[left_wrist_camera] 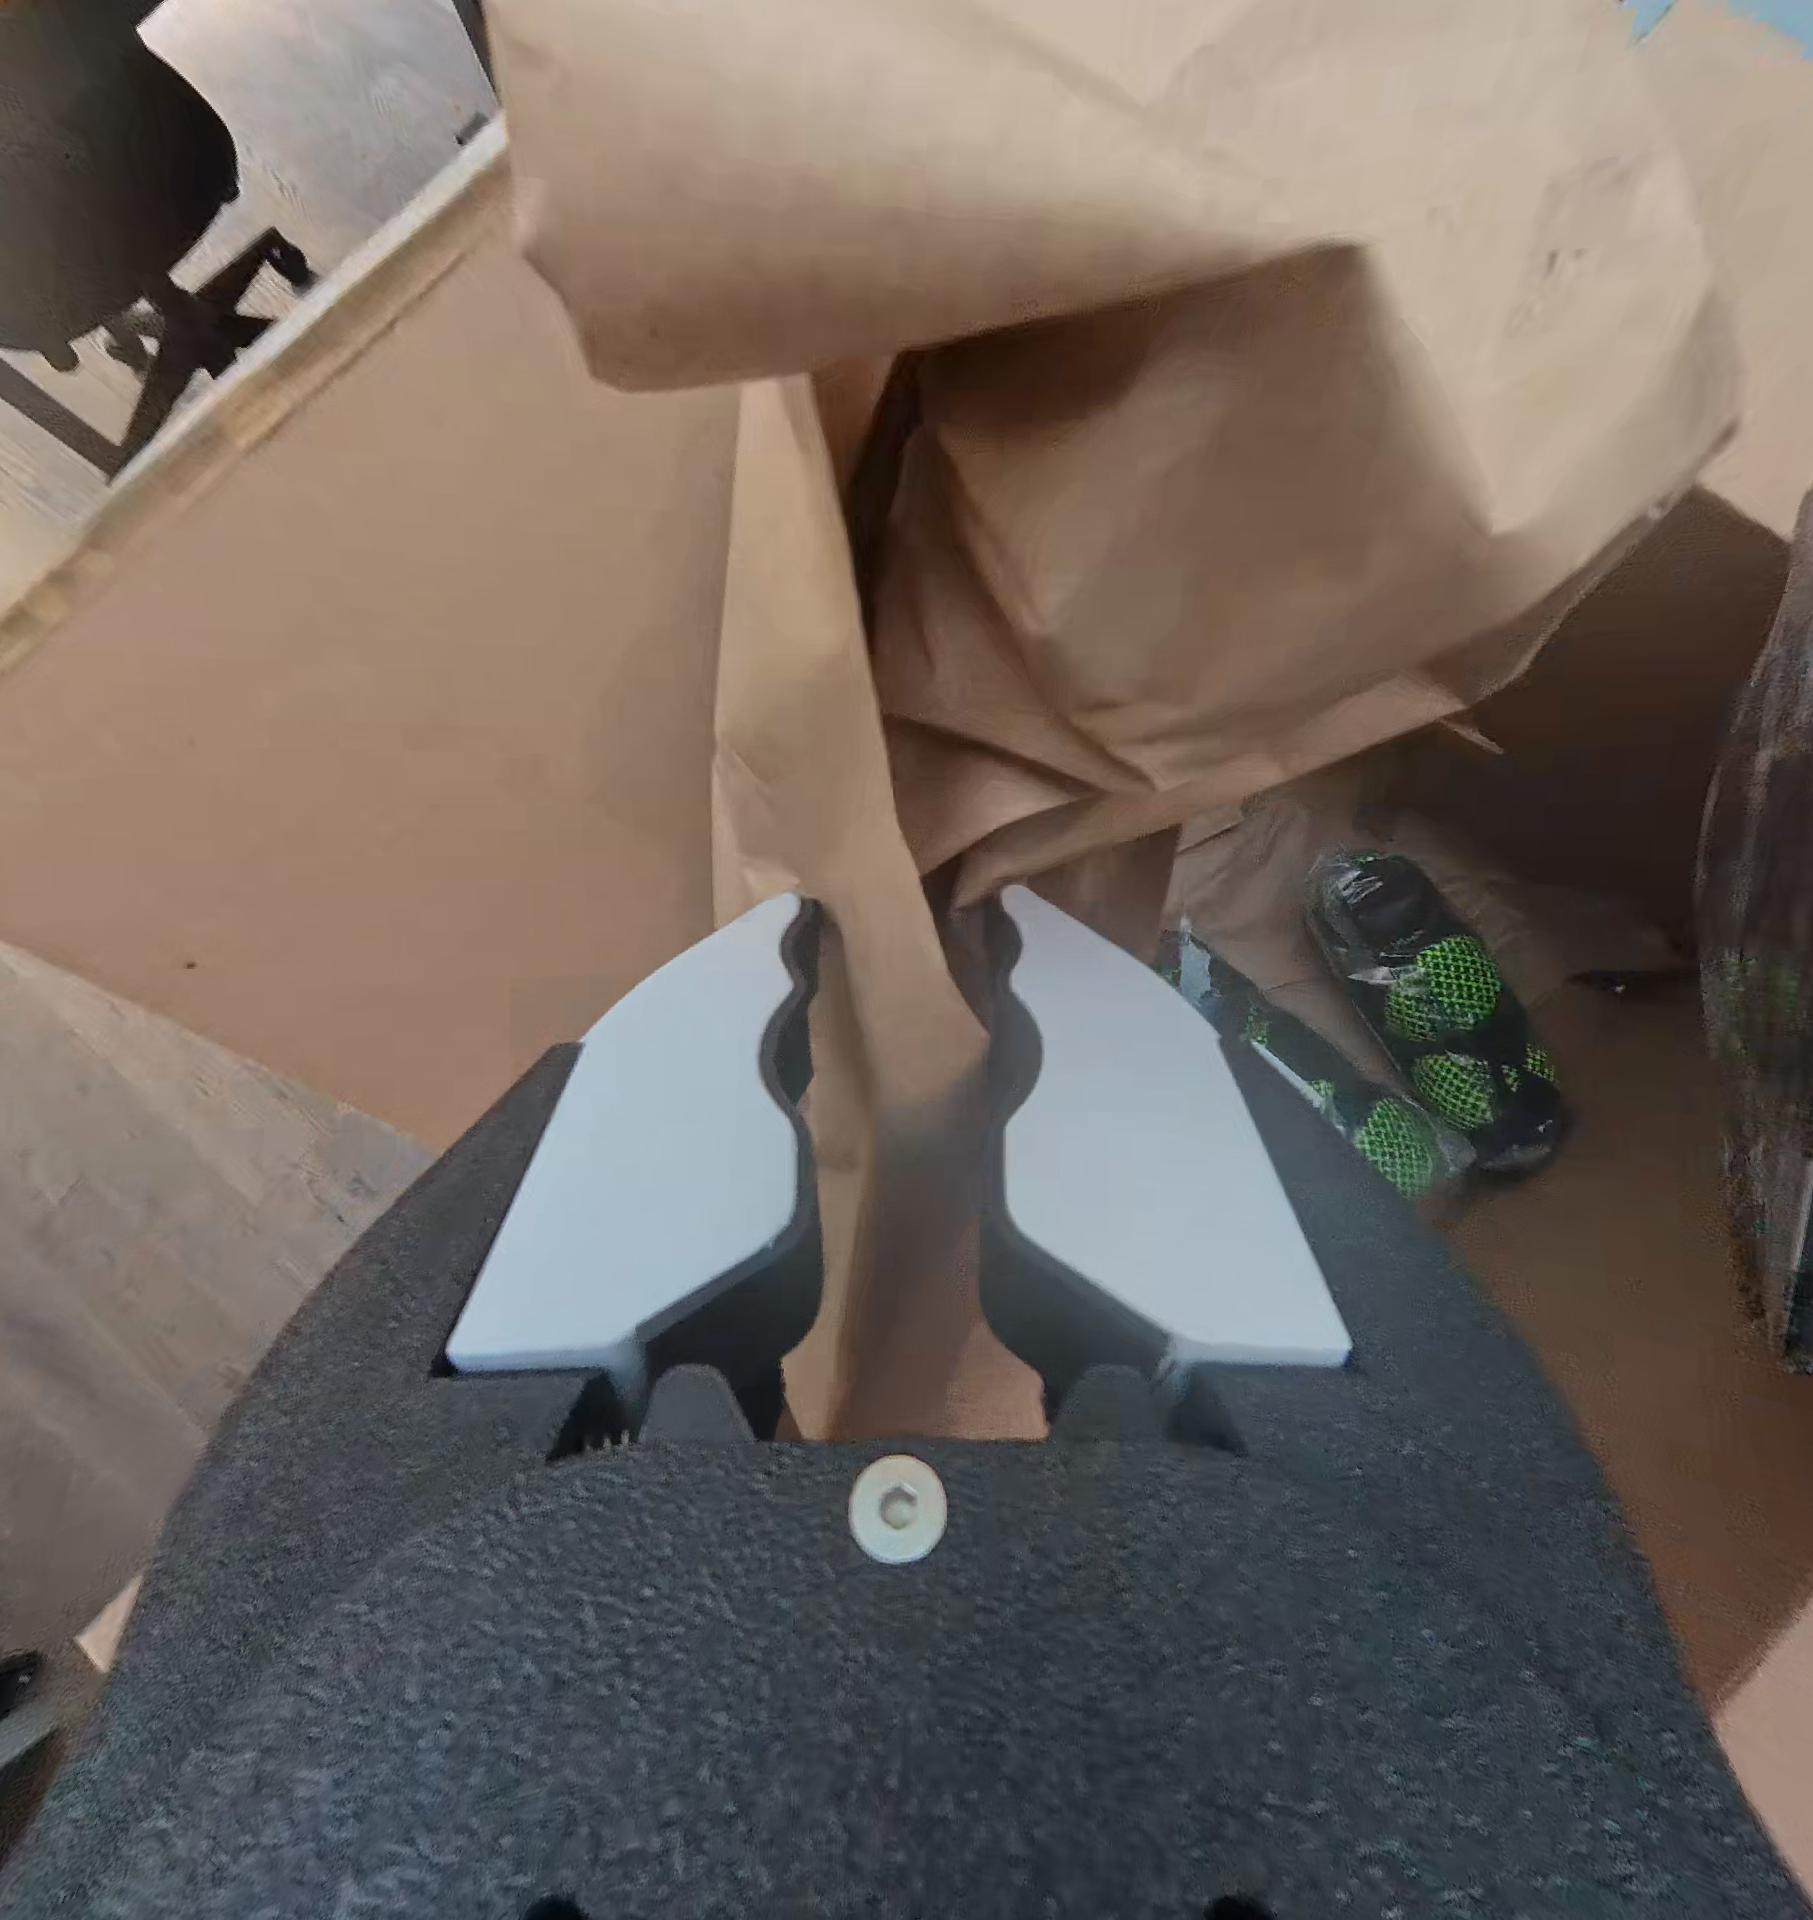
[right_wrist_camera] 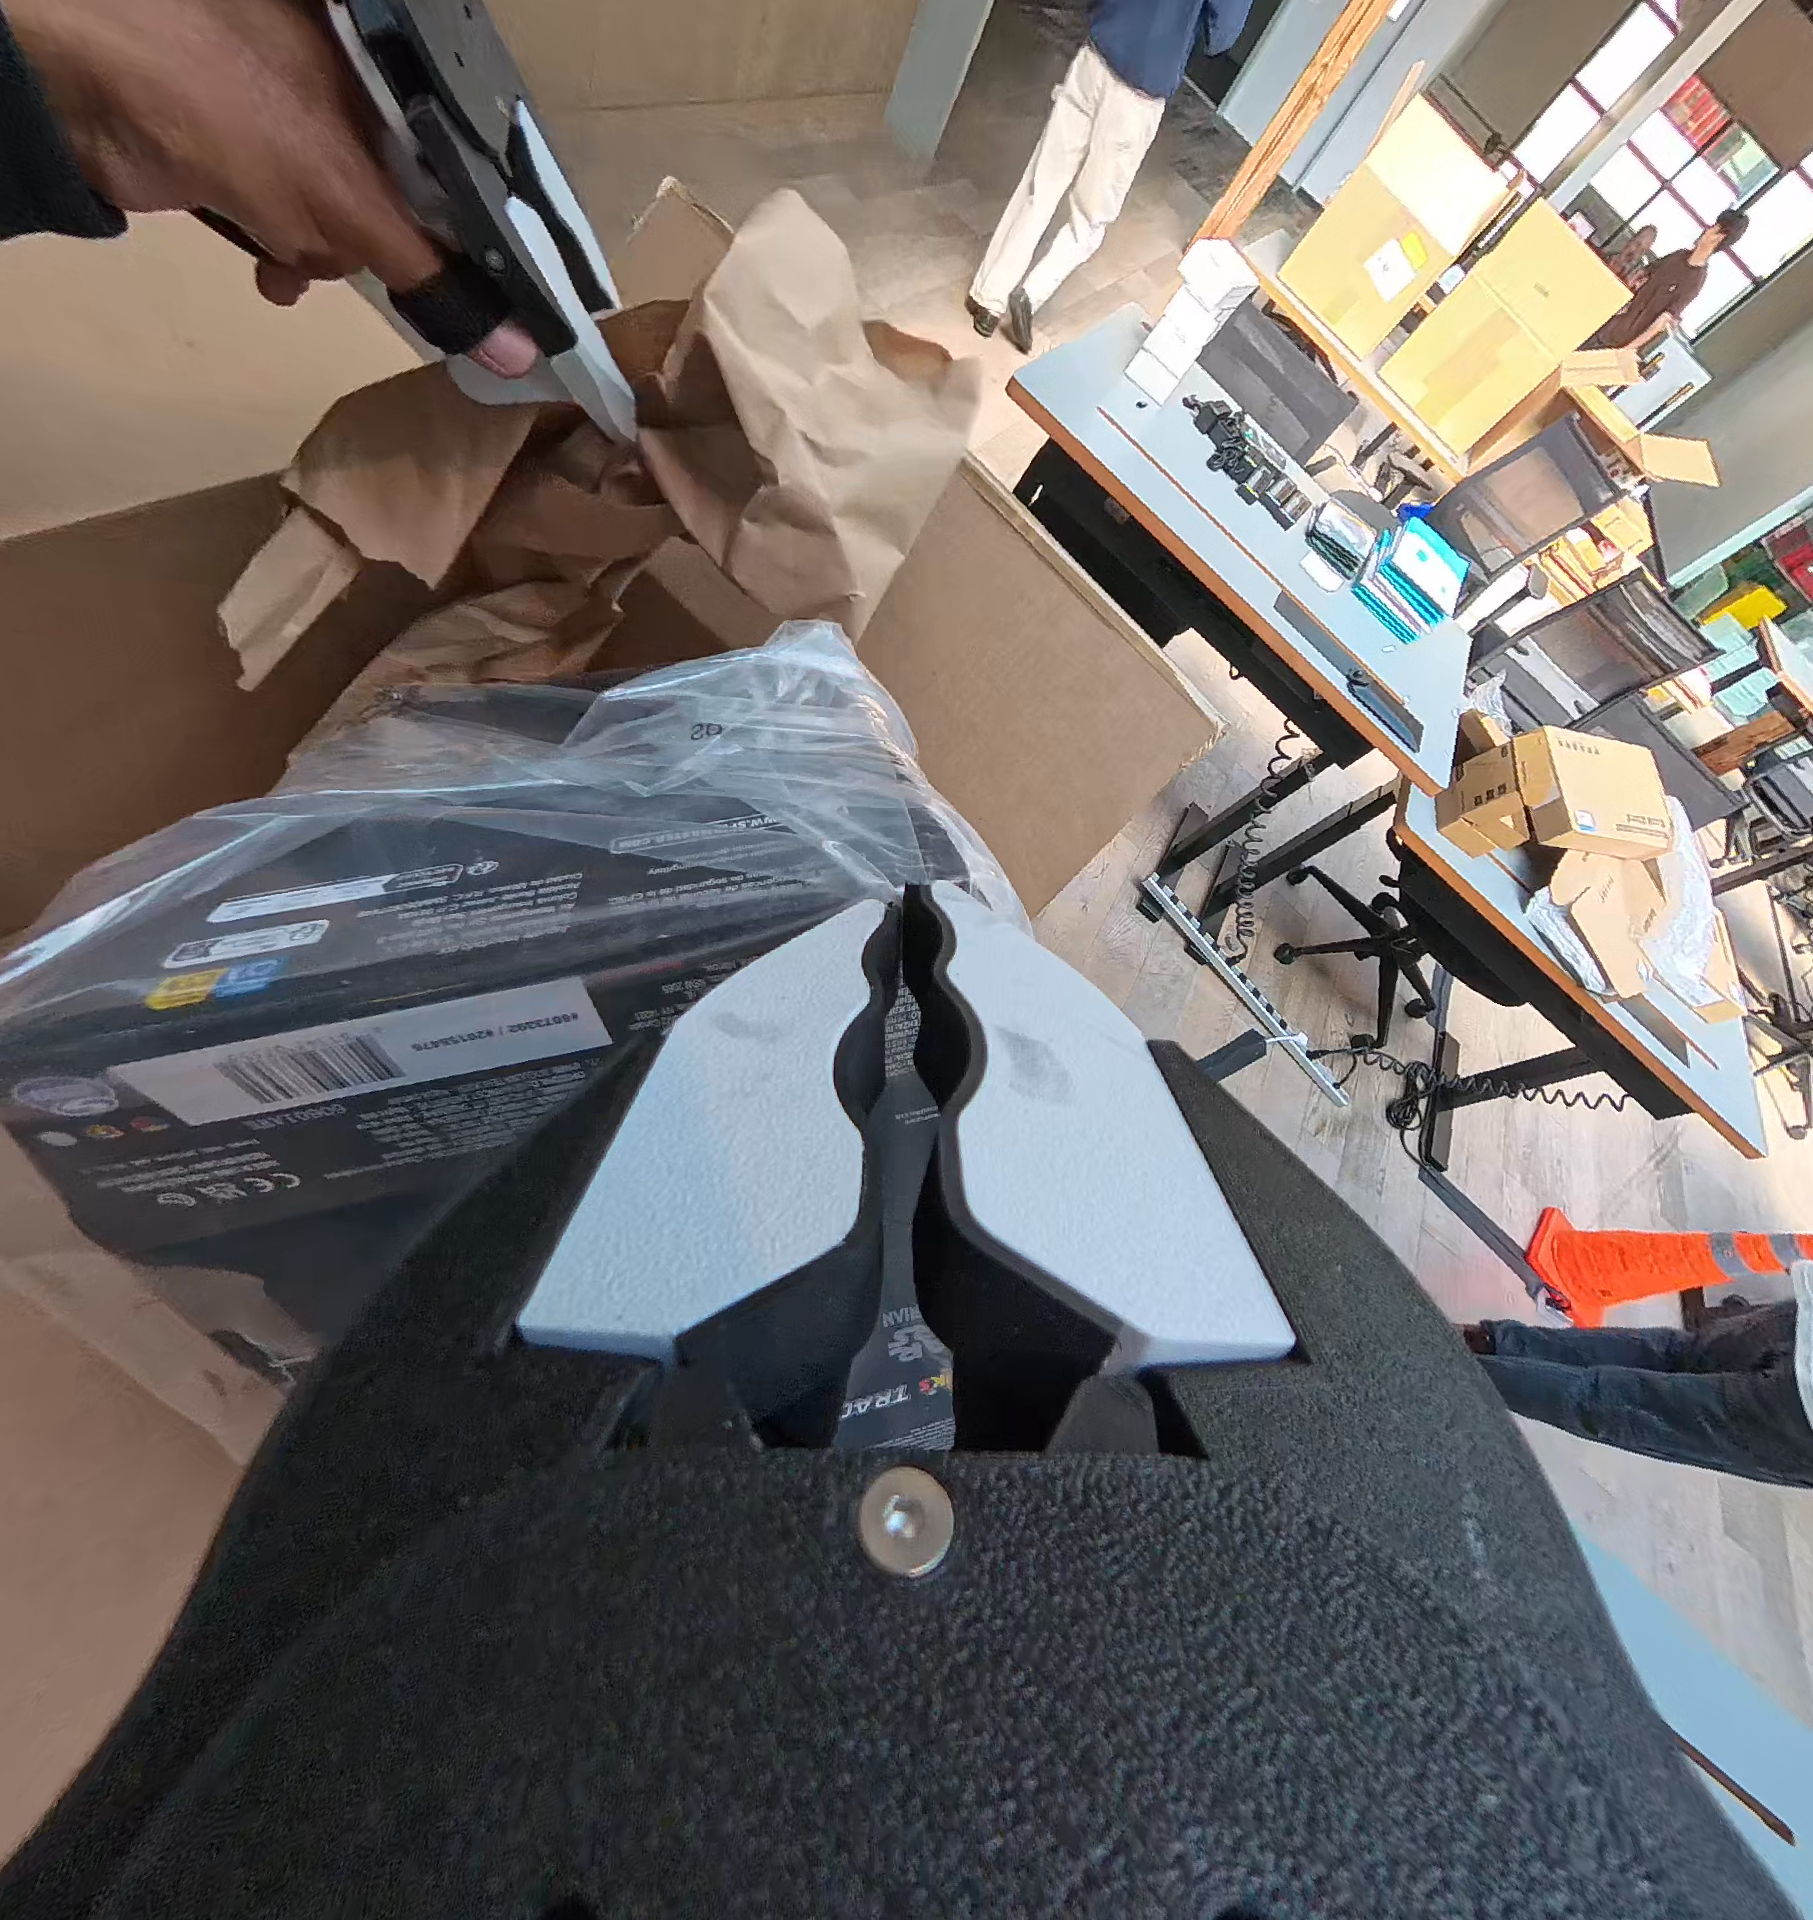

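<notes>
The left gripper (left_wrist_camera: pixel 904 920) pinches crumpled brown packing paper (left_wrist_camera: pixel 1141 436) above the open cardboard box (right_wrist_camera: pixel 133 665), while the right gripper (right_wrist_camera: pixel 912 914) clamps the plastic-wrapped black package (right_wrist_camera: pixel 445 935) at the box's near edge.

From my feed this reads as an open workshop-style office used for unpacking goods. At two o'clock in the right wrist view stand long grey worktables (right_wrist_camera: pixel 1245 582) on black frames, loaded with cardboard cartons (right_wrist_camera: pixel 1442 249), small shipping boxes (right_wrist_camera: pixel 1567 800) and electronics. A rolling chair base (right_wrist_camera: pixel 1369 935) sits on the wood-plank floor (right_wrist_camera: pixel 1120 935). Big windows (right_wrist_camera: pixel 1691 135) fill one o'clock, and an orange traffic cone (right_wrist_camera: pixel 1671 1262) lies at three o'clock. People walk about at twelve.
</notes>
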The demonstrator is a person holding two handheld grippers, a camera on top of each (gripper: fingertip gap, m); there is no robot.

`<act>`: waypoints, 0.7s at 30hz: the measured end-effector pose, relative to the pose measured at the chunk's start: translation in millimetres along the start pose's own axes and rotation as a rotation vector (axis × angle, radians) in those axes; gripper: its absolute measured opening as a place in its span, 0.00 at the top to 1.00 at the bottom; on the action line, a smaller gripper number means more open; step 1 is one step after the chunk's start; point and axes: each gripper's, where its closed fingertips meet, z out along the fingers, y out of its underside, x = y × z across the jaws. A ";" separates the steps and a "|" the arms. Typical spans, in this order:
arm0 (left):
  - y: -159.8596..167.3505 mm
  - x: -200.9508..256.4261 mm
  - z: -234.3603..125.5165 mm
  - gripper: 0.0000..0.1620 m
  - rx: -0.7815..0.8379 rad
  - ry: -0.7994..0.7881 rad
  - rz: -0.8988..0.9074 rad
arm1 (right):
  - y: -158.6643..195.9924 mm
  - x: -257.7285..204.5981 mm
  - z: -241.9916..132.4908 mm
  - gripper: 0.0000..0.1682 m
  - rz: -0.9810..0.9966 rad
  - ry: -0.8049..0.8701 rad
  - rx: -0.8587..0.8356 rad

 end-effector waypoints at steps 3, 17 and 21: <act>17.7 -12.4 -8.8 0.55 0.000 0.063 -0.100 | 2.2 2.3 -5.4 1.00 -0.005 0.008 0.003; -21.7 144.9 -31.6 0.41 0.110 1.030 -0.178 | 7.7 5.4 -18.0 1.00 0.025 -0.016 0.052; -40.6 163.5 -7.8 0.36 0.114 1.195 -0.271 | 7.8 3.3 -23.3 1.00 0.031 -0.021 0.062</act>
